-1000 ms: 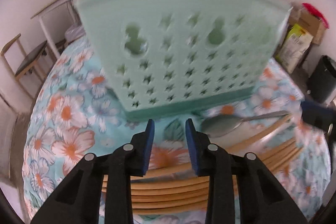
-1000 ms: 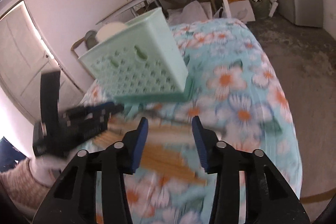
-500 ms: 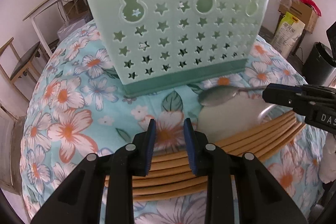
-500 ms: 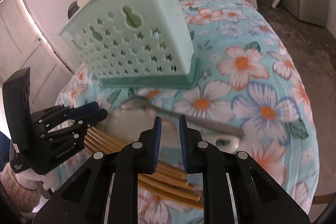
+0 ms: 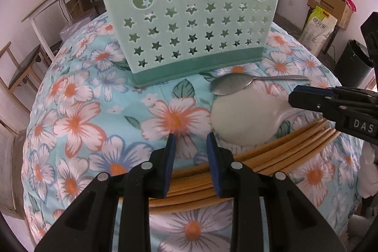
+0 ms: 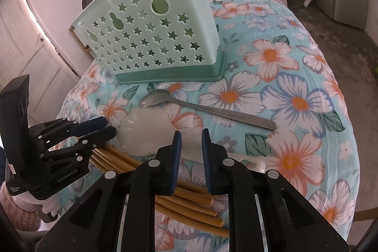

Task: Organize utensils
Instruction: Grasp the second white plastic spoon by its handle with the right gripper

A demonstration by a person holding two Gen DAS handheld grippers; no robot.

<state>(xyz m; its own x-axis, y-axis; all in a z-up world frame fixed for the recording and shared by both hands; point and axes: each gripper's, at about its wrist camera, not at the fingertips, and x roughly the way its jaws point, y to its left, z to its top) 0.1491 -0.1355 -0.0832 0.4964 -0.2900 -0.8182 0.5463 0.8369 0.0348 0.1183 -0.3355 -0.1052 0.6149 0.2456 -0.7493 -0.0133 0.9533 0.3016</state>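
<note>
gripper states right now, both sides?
left gripper: open, narrow gap, nothing held.
right gripper: jaws have just been closing; shut on the white spoon, at its neck.

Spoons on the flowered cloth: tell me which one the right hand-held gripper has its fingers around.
The wide white plastic spoon: its handle runs between the right hand-held gripper fingers. The slim metal spoon lies apart, nearer the green holder.

Bench [image 5: 70, 115] under turquoise floral cloth, mint star-holed basket [image 5: 189, 23] upright at far side, metal spoon [image 5: 231, 85] just in front, white rice paddle [image 5: 241, 119] beside spoon, overlapping a bundle of bamboo chopsticks [image 5: 283, 155] at near edge
</note>
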